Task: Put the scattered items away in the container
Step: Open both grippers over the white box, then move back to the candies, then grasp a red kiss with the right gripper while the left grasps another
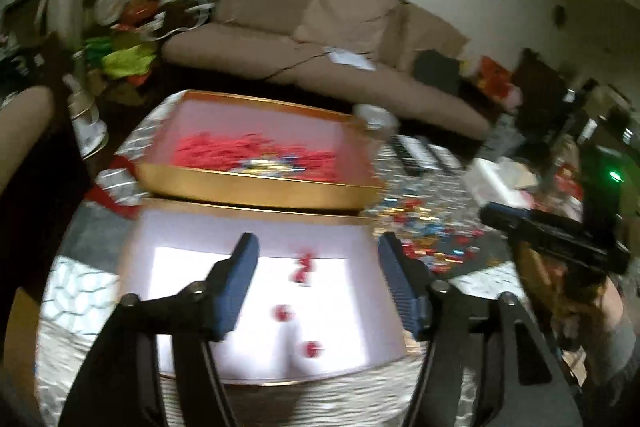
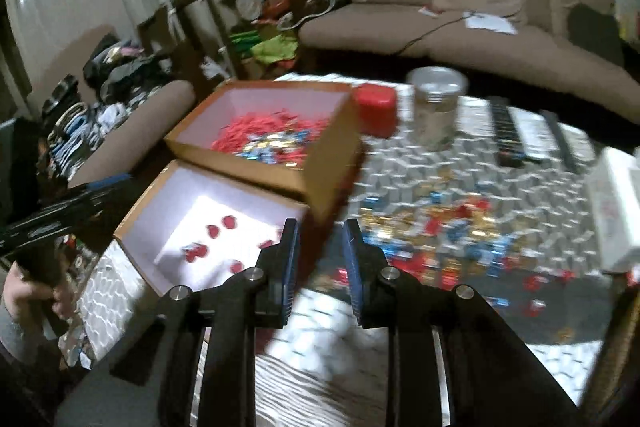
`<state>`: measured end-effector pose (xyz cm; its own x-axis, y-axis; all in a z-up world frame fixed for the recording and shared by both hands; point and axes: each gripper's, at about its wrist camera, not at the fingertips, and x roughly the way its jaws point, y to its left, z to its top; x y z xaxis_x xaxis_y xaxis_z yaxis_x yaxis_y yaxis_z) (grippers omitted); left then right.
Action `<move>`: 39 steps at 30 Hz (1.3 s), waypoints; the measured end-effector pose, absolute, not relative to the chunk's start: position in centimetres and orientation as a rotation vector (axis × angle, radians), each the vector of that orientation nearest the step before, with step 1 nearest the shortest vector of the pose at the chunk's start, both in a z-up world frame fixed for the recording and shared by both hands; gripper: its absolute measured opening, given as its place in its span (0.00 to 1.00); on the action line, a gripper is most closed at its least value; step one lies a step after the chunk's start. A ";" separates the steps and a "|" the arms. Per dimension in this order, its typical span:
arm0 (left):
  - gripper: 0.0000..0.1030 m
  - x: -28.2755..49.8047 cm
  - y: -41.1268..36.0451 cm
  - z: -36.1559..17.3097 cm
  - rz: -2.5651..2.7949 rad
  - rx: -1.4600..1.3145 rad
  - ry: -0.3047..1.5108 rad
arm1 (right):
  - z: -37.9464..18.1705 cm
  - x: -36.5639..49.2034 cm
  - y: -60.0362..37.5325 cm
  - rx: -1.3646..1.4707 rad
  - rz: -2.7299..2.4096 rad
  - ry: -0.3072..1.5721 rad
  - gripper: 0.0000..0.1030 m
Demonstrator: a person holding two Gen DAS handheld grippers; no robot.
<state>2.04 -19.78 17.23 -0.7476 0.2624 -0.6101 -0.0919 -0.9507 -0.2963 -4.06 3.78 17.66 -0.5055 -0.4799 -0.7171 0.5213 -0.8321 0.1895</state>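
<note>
Two gold-edged boxes stand on the patterned table. The near box has a white floor with a few small red pieces. The far box holds red shreds and wrapped sweets. Scattered red, blue and gold wrapped sweets lie on the table right of the boxes. My left gripper is open and empty above the near box. My right gripper is open and empty, by the near box's right corner, left of the sweets. It also shows in the left wrist view.
A red lid and a clear jar stand behind the sweets. Remote controls and a white box lie at the table's right. A brown sofa is beyond the table.
</note>
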 end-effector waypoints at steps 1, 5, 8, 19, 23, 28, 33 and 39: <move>0.71 2.2 -17.9 17.2 2.710 -0.990 -0.354 | 17.8 -4.0 5.2 1.079 -2.331 0.064 0.22; 0.74 2.5 -11.9 15.7 2.600 -0.952 -0.271 | 17.2 -3.0 10.6 1.067 -2.403 0.068 0.24; 0.74 2.9 -8.1 14.1 2.547 -0.921 -0.222 | 15.2 -1.9 13.3 1.049 -2.449 0.102 0.32; 0.74 -1.7 0.8 5.9 2.512 -1.034 -0.075 | 6.3 -3.6 17.6 1.122 -2.436 0.072 0.32; 0.74 -4.8 2.2 4.0 2.480 -1.082 -0.091 | 5.1 -5.4 18.2 1.119 -2.406 0.039 0.30; 0.74 -6.5 2.7 3.0 2.453 -1.096 -0.090 | 4.3 -7.1 17.8 1.102 -2.358 0.052 0.28; 0.74 -6.2 1.9 2.5 2.433 -1.103 -0.147 | 3.2 -7.9 15.4 1.108 -2.331 0.210 0.28; 0.74 -6.5 2.0 2.6 2.432 -1.103 -0.161 | 2.8 -8.3 15.1 1.117 -2.333 0.252 0.24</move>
<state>-6.48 1.97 2.56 -0.5713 0.4563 -0.6823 -0.3620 -0.8861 -0.2894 -8.35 15.08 2.83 -0.5133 -0.3865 -0.7662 0.5412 -0.8387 0.0605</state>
